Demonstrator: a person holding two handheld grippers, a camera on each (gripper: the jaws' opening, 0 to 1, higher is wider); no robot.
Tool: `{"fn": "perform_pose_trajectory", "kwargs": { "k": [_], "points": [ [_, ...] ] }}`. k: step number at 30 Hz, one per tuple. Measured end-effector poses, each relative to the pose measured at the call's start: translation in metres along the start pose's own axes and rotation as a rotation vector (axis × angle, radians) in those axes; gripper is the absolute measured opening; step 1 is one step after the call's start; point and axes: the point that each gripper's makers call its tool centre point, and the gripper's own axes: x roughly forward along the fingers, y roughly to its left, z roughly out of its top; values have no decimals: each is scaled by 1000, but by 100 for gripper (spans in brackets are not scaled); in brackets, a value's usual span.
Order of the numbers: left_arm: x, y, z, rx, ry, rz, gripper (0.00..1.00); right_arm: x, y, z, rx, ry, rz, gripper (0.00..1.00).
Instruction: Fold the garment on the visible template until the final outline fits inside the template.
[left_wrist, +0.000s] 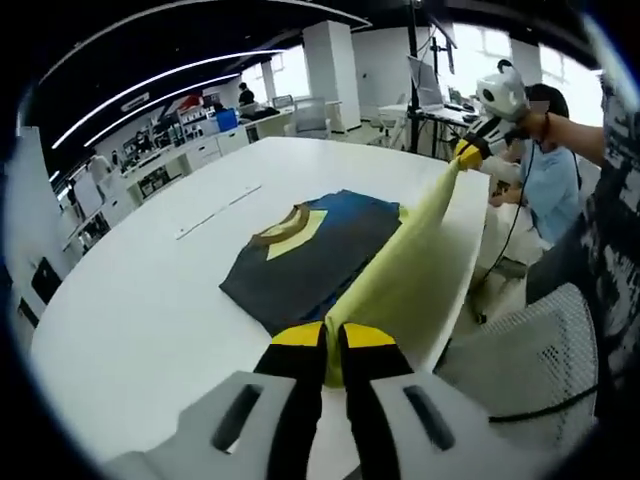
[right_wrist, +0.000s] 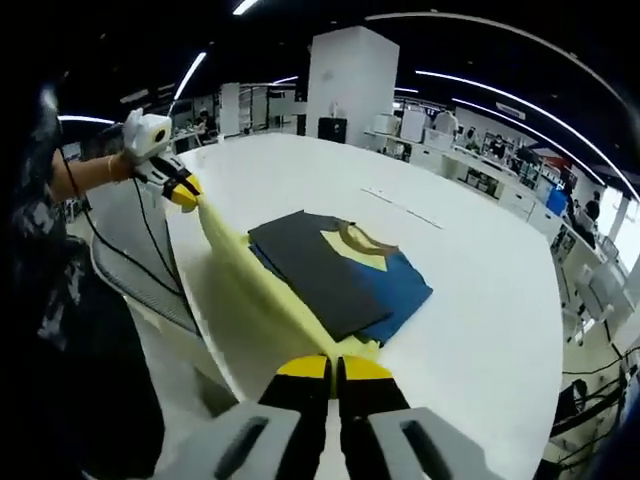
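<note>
Yellow-green flap of the garment (left_wrist: 310, 262) is held taut above the white table (left_wrist: 140, 300) by left gripper (left_wrist: 333, 345) and right gripper (right_wrist: 334, 372), both clamped on its edge; folding is judged partly done, template unidentifiable.

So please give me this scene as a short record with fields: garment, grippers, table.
garment: shirt, dark grey, blue and yellow, partly folded, flat on the table
flap: yellow part lifted and stretched between both grippers
left gripper: shut on flap
right gripper: shut on flap
table: white; white strips beyond the shirt
</note>
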Motion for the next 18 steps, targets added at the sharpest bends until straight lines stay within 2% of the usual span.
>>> {"fn": "perform_pose_trajectory", "kwargs": {
  "k": [4, 11, 14, 18],
  "points": [
    [6, 21, 20, -31, -60, 98, 3, 5, -16, 16, -2, -26, -30, 0],
    [19, 43, 36, -21, -85, 174, 3, 12, -40, 37, -1, -52, -81, 0],
    [25, 54, 44, -51, -107, 204, 3, 18, -51, 45, -24, -54, -115, 0],
    [34, 68, 52, -23, -99, 249, 3, 26, -62, 54, -26, -68, -131, 0]
  ]
}}
